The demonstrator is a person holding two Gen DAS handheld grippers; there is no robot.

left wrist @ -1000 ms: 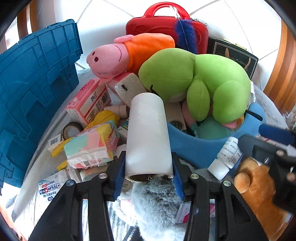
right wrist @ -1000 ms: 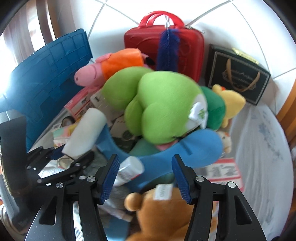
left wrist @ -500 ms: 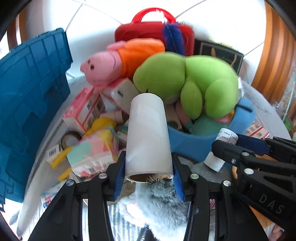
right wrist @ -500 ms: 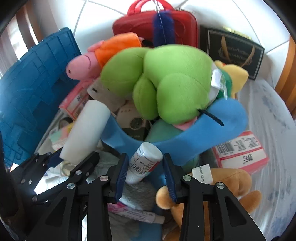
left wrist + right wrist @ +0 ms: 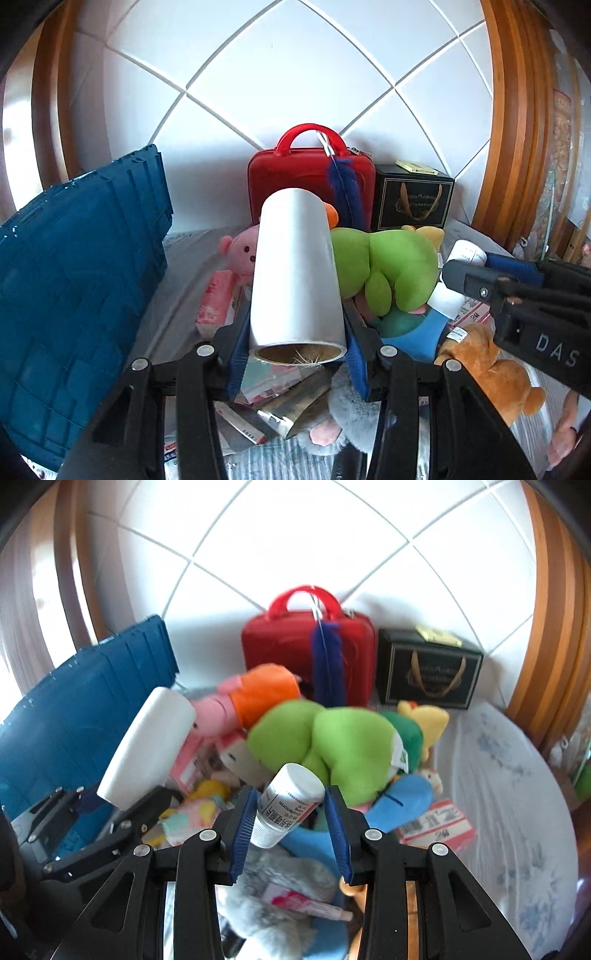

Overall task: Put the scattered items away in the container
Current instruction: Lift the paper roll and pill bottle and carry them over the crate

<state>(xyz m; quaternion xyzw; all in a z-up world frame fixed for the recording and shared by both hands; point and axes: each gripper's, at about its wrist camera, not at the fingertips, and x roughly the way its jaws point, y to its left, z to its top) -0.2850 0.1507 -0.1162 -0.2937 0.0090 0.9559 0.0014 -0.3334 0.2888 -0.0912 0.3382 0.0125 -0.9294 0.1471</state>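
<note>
Left wrist view: your left tool (image 5: 297, 354) is clenched on the white roll (image 5: 295, 269), pads on opposite sides of its near end, cardboard core facing the camera. The roll is held clear above the clutter and points away toward the red case (image 5: 308, 184). Judgement: light, stiff along its length, smooth wrap likely slick; the hollow core could crush if squeezed hard. A grip at the very end leaves most of the length cantilevered; a hold nearer the middle would sit steadier.

Right wrist view: your right tool (image 5: 290, 812) is grasping the white pill bottle (image 5: 286, 805), pads on its labelled body, cap tilted up and away. It is held above the grey plush (image 5: 266, 897) and the blue slipper (image 5: 400, 805). Judgement: light, rigid plastic, round and prone to rotate between flat pads; it sits skewed, so handle it gently.

The blue crate (image 5: 77, 288) stands at the left of both views, just beside the roll's side of the pile. Judged as the container; its opening is not visible from here. Green plush (image 5: 332, 746), brown bear (image 5: 487, 365) and boxes remain on the bench (image 5: 509, 775).
</note>
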